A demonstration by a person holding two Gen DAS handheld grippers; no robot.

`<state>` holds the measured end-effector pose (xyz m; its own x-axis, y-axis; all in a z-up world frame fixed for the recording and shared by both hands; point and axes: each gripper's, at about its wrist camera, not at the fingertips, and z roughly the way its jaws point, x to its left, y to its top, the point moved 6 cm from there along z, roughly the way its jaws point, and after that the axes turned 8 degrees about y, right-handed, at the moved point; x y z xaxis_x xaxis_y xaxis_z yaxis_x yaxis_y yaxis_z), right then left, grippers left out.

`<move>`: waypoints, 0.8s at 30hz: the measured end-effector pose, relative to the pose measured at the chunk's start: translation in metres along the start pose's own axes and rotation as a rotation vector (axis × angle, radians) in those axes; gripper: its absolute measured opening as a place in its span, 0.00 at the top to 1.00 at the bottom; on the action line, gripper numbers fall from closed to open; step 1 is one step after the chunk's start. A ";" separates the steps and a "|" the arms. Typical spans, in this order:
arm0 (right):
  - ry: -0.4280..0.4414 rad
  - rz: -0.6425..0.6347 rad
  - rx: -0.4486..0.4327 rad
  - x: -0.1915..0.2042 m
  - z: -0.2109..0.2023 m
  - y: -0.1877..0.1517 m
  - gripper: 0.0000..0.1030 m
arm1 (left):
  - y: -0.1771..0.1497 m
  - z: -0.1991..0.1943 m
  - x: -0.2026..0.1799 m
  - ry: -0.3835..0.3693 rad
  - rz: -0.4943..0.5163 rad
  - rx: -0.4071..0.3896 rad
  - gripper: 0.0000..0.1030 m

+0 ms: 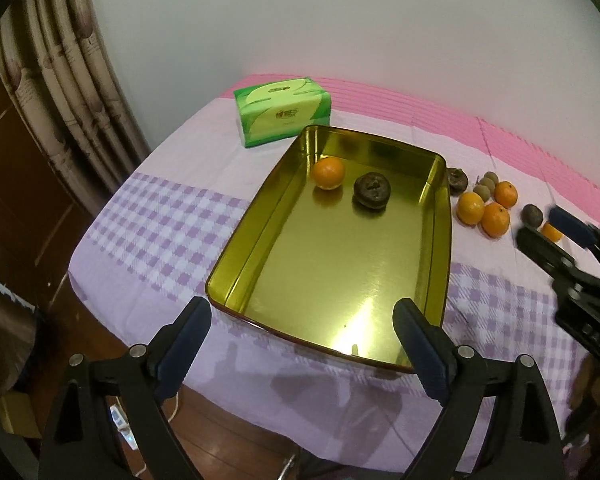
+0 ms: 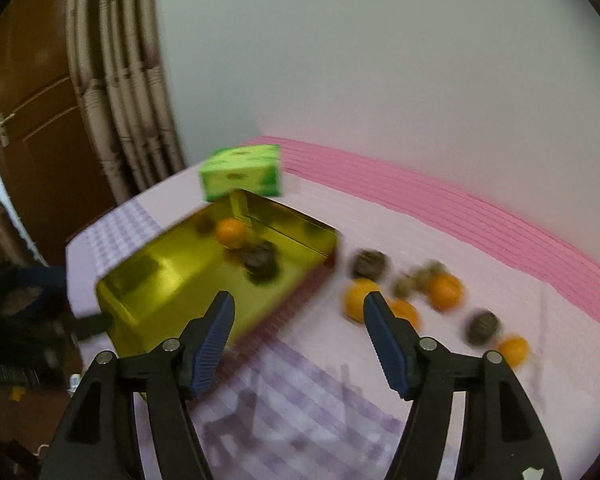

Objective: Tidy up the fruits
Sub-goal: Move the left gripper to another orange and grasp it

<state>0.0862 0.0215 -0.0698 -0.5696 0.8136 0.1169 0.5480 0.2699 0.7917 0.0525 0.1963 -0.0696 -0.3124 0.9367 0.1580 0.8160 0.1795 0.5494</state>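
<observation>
A gold metal tray lies on the checked cloth. In it are an orange and a dark brown fruit. Right of the tray lie loose fruits: several oranges, small greenish-brown ones and dark ones. My left gripper hangs open and empty over the tray's near edge. My right gripper is open and empty, between the tray and the loose oranges; that view is blurred. Seen from the left wrist, it reaches in at the right edge by the outermost fruits.
A green tissue box stands behind the tray's far left corner, near the wall. The table's edge runs close below my left gripper, with wooden floor and a power strip beneath. Curtains and a brown door are at the left.
</observation>
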 end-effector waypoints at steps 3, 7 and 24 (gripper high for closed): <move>-0.081 0.048 0.020 -0.035 -0.014 -0.024 0.36 | -0.001 -0.001 -0.005 0.009 0.021 -0.006 0.10; -0.190 0.150 0.044 -0.088 -0.033 -0.057 0.29 | -0.003 -0.001 -0.011 0.014 0.053 -0.010 0.09; -0.396 0.434 0.087 -0.213 -0.070 -0.138 0.26 | -0.015 -0.026 -0.070 -0.141 0.271 -0.132 0.09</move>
<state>0.0891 -0.2249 -0.1623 -0.0190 0.9848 0.1728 0.7377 -0.1029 0.6673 0.0489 0.1201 -0.0674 -0.0149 0.9791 0.2029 0.7876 -0.1136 0.6057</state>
